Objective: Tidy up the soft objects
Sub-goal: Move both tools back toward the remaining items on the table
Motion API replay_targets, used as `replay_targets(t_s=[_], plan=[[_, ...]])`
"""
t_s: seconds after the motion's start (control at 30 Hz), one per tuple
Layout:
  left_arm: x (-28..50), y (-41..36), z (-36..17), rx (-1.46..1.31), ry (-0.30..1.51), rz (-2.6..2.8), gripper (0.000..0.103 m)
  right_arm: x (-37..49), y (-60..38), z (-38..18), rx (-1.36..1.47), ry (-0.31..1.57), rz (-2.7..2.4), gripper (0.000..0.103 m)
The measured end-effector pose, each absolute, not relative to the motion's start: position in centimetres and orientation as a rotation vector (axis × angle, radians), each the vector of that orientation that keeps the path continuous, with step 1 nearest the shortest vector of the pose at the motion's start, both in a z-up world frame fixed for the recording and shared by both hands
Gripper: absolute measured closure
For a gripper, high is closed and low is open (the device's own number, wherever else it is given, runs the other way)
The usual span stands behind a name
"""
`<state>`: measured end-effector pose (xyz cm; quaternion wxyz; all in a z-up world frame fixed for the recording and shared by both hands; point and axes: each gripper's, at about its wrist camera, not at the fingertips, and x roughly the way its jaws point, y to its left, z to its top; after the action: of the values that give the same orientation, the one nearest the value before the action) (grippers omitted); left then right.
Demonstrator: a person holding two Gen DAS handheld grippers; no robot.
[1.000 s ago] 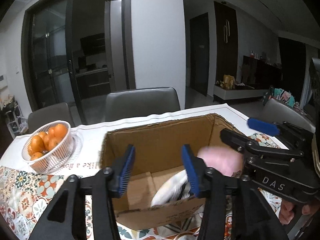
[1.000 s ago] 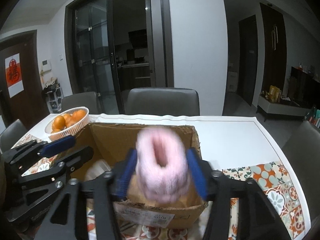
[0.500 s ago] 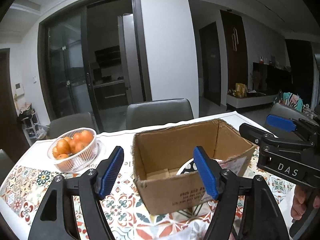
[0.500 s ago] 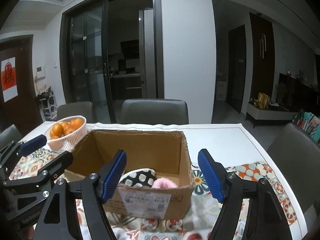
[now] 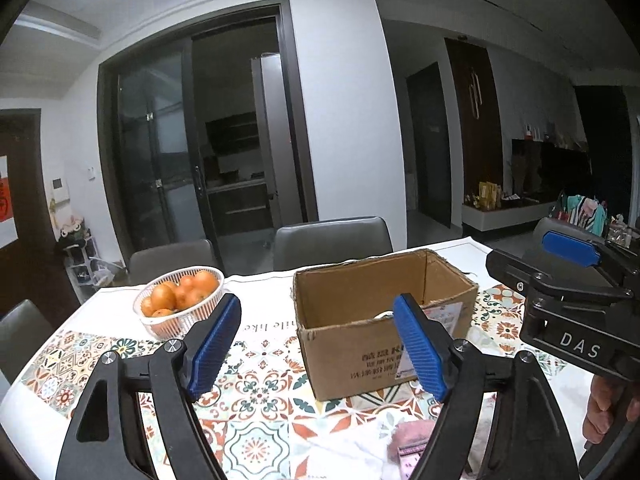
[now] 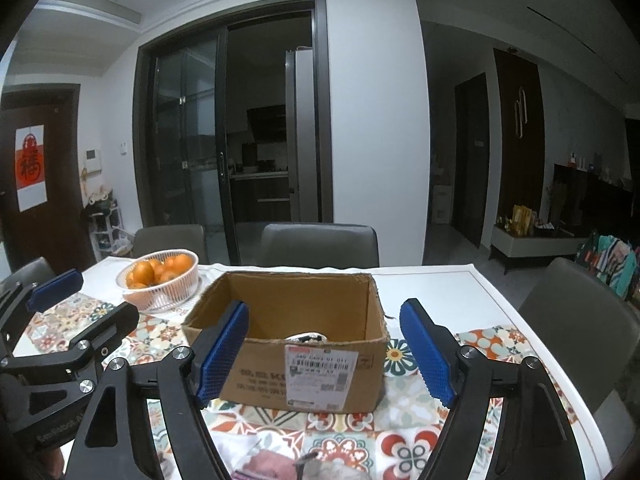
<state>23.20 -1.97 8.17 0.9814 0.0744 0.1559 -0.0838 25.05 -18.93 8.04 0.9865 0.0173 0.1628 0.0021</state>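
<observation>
Soft objects: a fluffy pink slipper, gripped by the right gripper (image 6: 324, 354) a second ago, is now out of sight inside the open brown corrugated cardboard box (image 6: 304, 364); a white spotted fabric item (image 6: 306, 337) peeks above its near wall.
Left gripper (image 5: 320, 346): jaws just widened, empty.
Right gripper: jaws just widened, empty, backed away from the box.
Remaining: pink and white cloths (image 5: 404, 440) on the patterned tablecloth (image 5: 256, 392).

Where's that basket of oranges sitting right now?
The basket of oranges sits on the table's far left side, left of the cardboard box and in front of a grey chair.
</observation>
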Motion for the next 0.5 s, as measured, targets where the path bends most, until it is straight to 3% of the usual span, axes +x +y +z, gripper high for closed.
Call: replay_targets(t_s=[0.5], plan=[[17.2, -3.8, 4.8, 0.103, 0.405, -0.208, 0.022, 19.1, -20.8, 5.2, 0.099, 0.360, 0.004, 0.021]])
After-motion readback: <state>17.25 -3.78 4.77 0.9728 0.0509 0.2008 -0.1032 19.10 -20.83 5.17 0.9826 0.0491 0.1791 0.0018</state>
